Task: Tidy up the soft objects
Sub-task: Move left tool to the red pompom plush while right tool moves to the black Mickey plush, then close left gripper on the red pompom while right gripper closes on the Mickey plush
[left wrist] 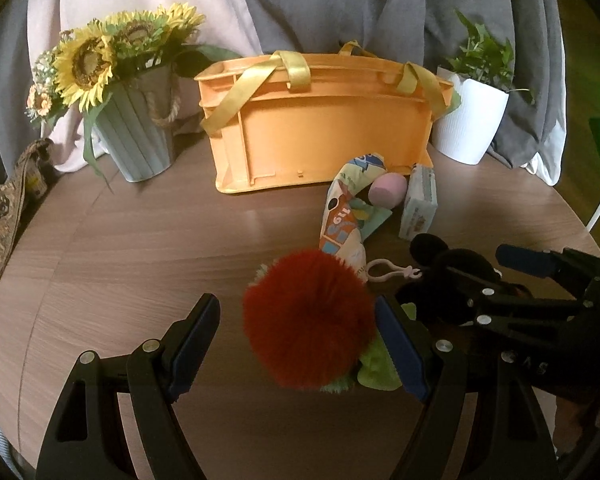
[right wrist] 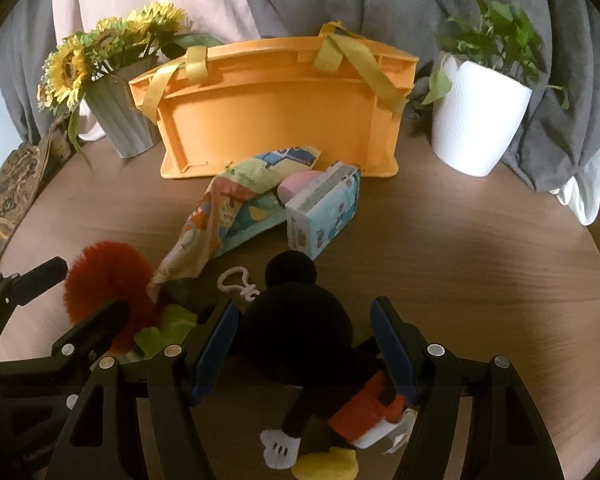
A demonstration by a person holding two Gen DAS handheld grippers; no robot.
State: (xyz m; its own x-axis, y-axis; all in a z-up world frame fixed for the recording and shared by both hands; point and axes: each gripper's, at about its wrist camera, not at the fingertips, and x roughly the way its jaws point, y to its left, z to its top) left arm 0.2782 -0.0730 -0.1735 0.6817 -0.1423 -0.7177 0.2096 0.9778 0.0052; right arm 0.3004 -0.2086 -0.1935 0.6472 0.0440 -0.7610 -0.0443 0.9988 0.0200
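A red furry plush (left wrist: 310, 318) with green parts lies on the round wooden table (left wrist: 140, 248). My left gripper (left wrist: 300, 344) is open around it, fingers on either side, the right pad close to it. A black Mickey Mouse plush (right wrist: 300, 340) lies between the open fingers of my right gripper (right wrist: 304, 344). A printed cloth (right wrist: 236, 208), a pink ball (right wrist: 296, 186) and a small soft box (right wrist: 324, 208) lie in front of the orange basket (right wrist: 276, 120). The red plush also shows in the right wrist view (right wrist: 104, 284).
A grey pot of sunflowers (left wrist: 136, 128) stands left of the basket and a white potted plant (left wrist: 470, 120) right of it. A patterned bag (left wrist: 0, 216) lies at the left table edge. Grey and pink curtains hang behind. A pink keyring loop (right wrist: 236, 280) lies by Mickey's head.
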